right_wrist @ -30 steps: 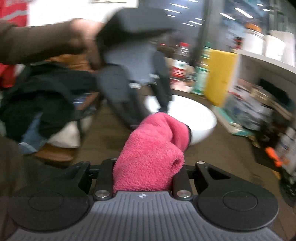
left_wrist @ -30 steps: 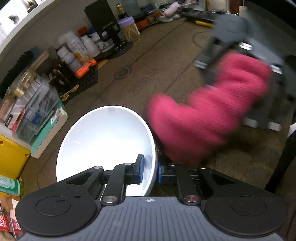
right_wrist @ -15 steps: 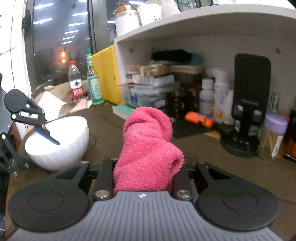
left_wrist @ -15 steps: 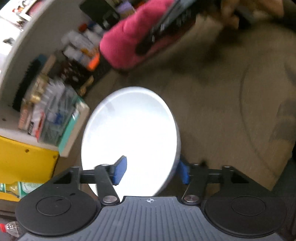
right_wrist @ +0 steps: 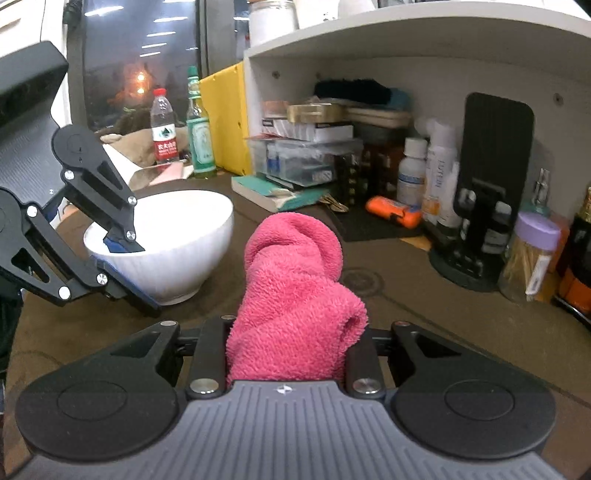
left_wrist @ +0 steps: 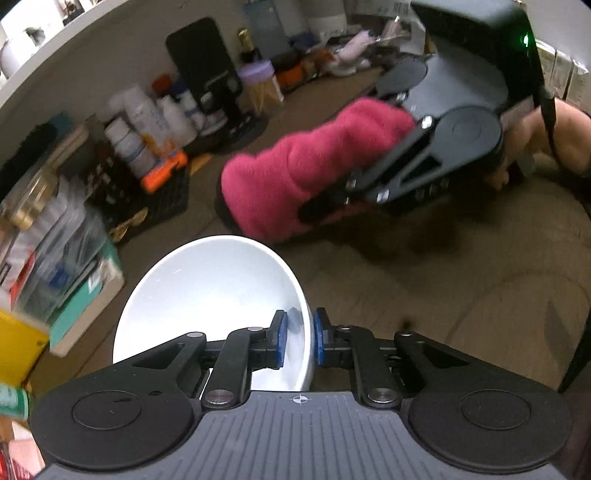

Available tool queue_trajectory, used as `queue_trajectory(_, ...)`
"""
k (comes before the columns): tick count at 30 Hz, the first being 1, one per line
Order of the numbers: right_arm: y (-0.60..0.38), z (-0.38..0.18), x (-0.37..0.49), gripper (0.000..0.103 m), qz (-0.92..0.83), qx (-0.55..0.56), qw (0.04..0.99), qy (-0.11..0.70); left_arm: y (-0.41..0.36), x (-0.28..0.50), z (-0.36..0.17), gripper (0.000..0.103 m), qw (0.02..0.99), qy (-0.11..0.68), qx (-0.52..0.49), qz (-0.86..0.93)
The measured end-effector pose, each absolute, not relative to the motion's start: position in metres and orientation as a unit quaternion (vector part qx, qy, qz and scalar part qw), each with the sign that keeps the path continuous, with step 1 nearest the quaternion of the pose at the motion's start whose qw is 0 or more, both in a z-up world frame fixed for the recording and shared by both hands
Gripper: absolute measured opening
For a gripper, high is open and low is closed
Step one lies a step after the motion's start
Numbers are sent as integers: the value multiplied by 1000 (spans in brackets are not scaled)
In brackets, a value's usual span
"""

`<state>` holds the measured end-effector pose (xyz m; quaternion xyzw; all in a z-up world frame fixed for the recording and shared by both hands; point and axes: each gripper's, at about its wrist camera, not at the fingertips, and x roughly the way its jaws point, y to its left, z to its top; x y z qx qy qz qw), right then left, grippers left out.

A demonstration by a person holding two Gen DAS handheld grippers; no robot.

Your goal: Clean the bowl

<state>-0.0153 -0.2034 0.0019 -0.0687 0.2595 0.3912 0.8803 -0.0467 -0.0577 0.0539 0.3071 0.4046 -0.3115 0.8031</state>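
Hiding right claw (right_wrist: 291, 343) pads: pink towel (right_wrist: 295, 291)

1. The brown tabletop (right_wrist: 424, 306) carried everything and showed thin lines and a round printed mark.
2. A white bowl (right_wrist: 173, 236) stood on it at the left side of the right wrist view.
3. A black tray (left_wrist: 155, 206) lay against the back wall and held white bottles (right_wrist: 413, 170) and an orange object (right_wrist: 393, 210).
4. A black stand (right_wrist: 487, 177) rose upright from a round base just beside the tray.
5. A purple-lidded jar (right_wrist: 532, 254) stood near the stand.
6. A teal book (right_wrist: 273, 192) lay flat under stacked boxes below the white shelf (right_wrist: 424, 29).
7. A green bottle (right_wrist: 199, 129) and a red-labelled water bottle (right_wrist: 164, 125) stood further back.
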Motion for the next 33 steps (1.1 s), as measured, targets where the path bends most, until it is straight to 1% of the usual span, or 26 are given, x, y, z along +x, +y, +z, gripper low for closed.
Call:
queue_trajectory(7,-216,8,-27,26,407,-86,872,256,-66,-39,77,12,825,379,236,-346)
queue_trajectory(8,-217,8,-30,26,418,-84,868,256,-61,-38,80,12,831,375,213,-351)
queue_trajectory(11,-219,14,-46,26,488,-71,829,266,-36,-32,86,13,851,364,140,-352)
queue_trajectory(14,-212,18,-58,27,515,-61,816,255,-3,-24,90,13,874,343,67,-337)
queue_trajectory(18,-201,25,-41,27,461,-20,849,260,52,-13,92,15,898,320,-34,-301)
queue_trajectory(23,-182,27,-7,27,416,29,865,278,94,-8,83,16,906,316,-80,-270)
queue_trajectory(27,-142,22,3,27,404,6,866,295,116,-8,76,19,904,308,-125,-268)
queue_trajectory(28,-130,19,1,27,413,2,860,299,118,-7,75,21,903,307,-131,-269)
queue_trajectory(30,-108,17,-8,27,457,-7,838,299,121,-4,75,22,902,307,-138,-271)
queue_trajectory(33,-81,19,-41,27,554,-29,778,295,121,0,76,22,901,310,-136,-270)
